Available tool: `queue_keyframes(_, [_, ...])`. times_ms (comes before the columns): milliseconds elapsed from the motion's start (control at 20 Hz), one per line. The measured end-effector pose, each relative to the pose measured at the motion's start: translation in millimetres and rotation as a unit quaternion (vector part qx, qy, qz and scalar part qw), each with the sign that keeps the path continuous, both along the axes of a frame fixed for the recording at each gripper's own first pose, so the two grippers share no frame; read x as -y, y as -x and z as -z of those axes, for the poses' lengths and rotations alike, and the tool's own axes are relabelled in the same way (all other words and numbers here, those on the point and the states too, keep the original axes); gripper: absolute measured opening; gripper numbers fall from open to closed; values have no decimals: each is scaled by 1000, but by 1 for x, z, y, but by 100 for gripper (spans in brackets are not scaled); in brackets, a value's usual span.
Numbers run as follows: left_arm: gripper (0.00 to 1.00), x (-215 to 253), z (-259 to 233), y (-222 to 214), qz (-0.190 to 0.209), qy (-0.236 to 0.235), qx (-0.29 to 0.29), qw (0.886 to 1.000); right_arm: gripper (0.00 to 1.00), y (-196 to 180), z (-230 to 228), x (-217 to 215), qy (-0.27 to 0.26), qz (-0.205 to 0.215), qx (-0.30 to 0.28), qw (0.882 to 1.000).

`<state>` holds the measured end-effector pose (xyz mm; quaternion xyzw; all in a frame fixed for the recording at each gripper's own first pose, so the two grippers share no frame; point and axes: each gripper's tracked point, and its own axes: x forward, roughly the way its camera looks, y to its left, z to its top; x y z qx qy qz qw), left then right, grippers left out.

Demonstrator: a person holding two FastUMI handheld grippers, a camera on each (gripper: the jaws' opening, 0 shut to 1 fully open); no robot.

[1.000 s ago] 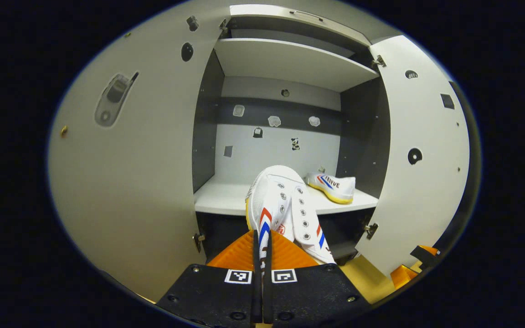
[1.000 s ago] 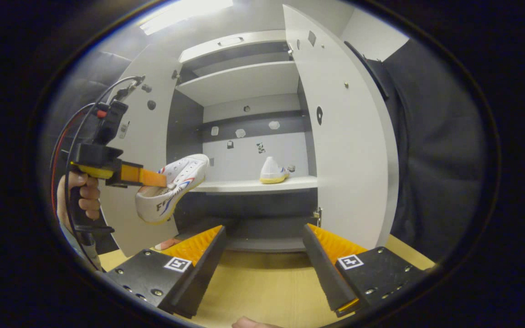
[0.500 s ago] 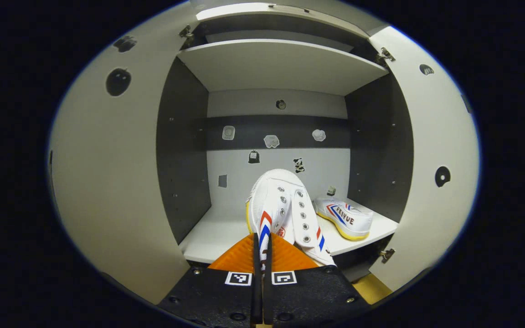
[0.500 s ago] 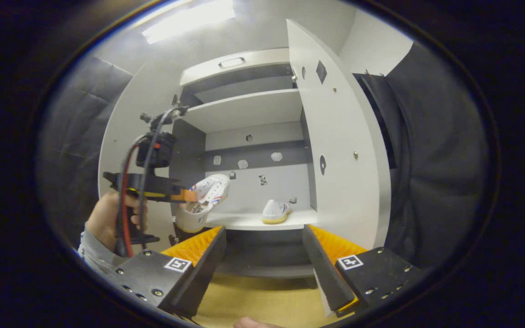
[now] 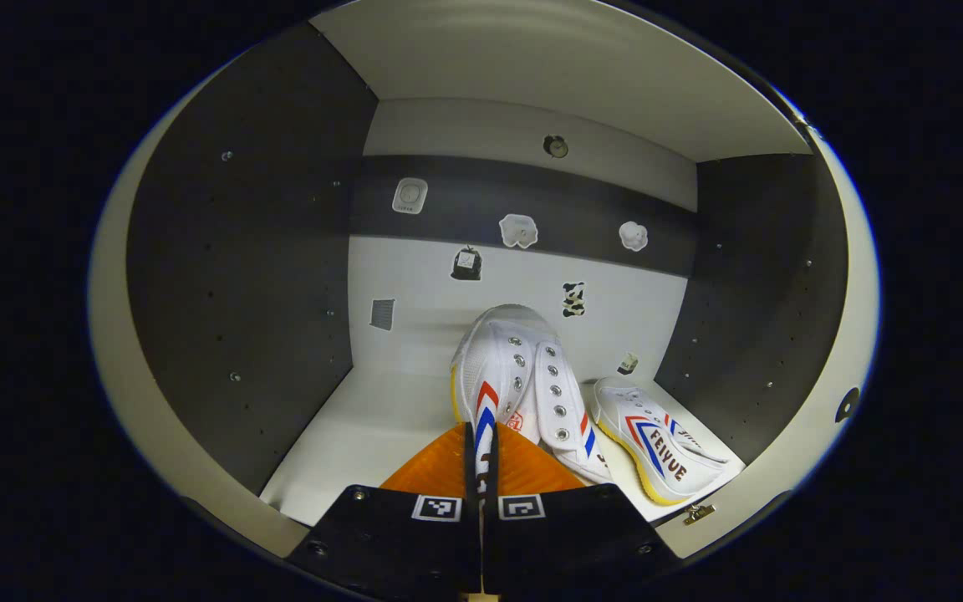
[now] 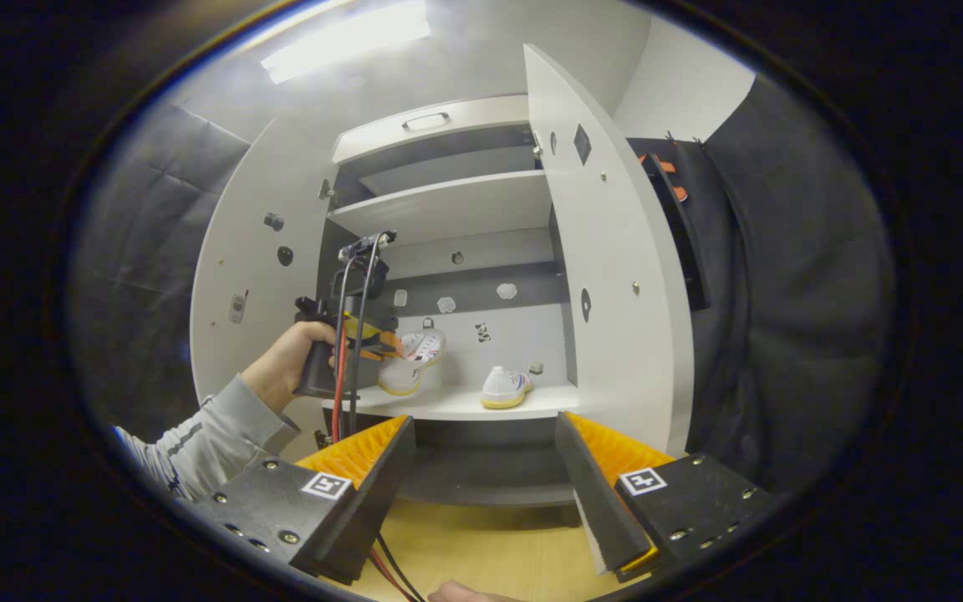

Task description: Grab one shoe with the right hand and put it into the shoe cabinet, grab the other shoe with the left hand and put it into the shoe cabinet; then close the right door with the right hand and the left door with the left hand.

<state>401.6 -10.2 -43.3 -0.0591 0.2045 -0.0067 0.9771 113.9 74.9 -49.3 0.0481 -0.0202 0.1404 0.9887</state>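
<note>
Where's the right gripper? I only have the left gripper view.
Observer: The right gripper is outside the cabinet, in front of it and facing in. It is open, with nothing between its fingers.
Operator: Doors?
Observer: Both stand open: left door, right door.
Operator: Is my shoe down on the shelf?
Observer: In the right gripper view the held shoe is tilted, toe up, over the left part of the shelf, apart from the other shoe. I cannot tell whether its sole touches the shelf.
</note>
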Motion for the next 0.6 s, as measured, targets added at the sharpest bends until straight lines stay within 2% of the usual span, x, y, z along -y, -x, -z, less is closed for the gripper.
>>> queue_keyframes(350, [4, -25, 44, -17, -21, -5, -61, 998, 100, 11, 3, 6, 0, 6, -2, 1000])
queue_keyframes(400, [11, -22, 38, -17, -17, 2, -48, 999, 100, 13, 4, 6, 1, 8, -2, 1000])
queue_keyframes(500, [39, -32, 10, -23, -29, 0, 12, 1000, 100, 17, 7, 6, 4, 12, -5, 1000])
queue_keyframes(550, [41, -36, -5, -18, -35, -13, 32, 999, 100, 18, 8, 7, 4, 13, -5, 1000])
queue_keyframes(600, [53, -41, -14, -9, -37, -27, 36, 998, 100, 21, 8, 7, 3, 14, -6, 1000])
